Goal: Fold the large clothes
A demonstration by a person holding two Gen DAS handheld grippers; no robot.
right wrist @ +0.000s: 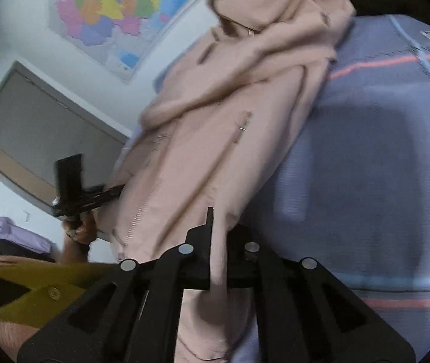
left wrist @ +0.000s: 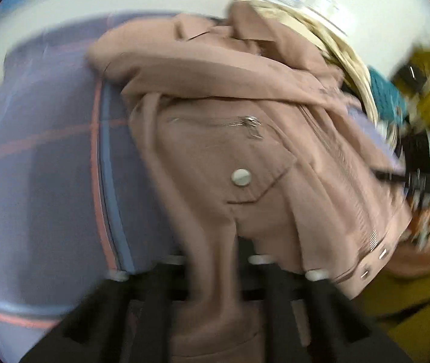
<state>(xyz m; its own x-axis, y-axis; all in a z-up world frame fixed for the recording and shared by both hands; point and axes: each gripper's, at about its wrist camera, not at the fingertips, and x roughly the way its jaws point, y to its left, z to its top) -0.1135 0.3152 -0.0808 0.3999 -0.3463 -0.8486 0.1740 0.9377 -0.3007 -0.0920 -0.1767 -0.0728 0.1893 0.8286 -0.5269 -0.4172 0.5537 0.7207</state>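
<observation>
A dusty-pink jacket (left wrist: 230, 151) with a zip pocket and a silver snap lies bunched on a blue-purple plaid sheet (left wrist: 48, 151). In the left wrist view my left gripper (left wrist: 212, 266) is shut on a fold of the jacket's hem, and fabric runs down between its fingers. The right wrist view shows the same jacket (right wrist: 215, 121) stretching away. There my right gripper (right wrist: 224, 236) is shut on the jacket's near edge. The left gripper (right wrist: 76, 187) appears at that view's left, held by a hand (right wrist: 79, 230), at the jacket's other side. The left view is blurred.
Beyond the jacket lie a cream garment (left wrist: 345, 51) and a teal one (left wrist: 387, 93). A coloured map (right wrist: 118, 9) and a grey board (right wrist: 33, 139) hang on the wall. A lilac garment (right wrist: 12, 230) lies at the left. A mustard sleeve (right wrist: 48, 293) is close by.
</observation>
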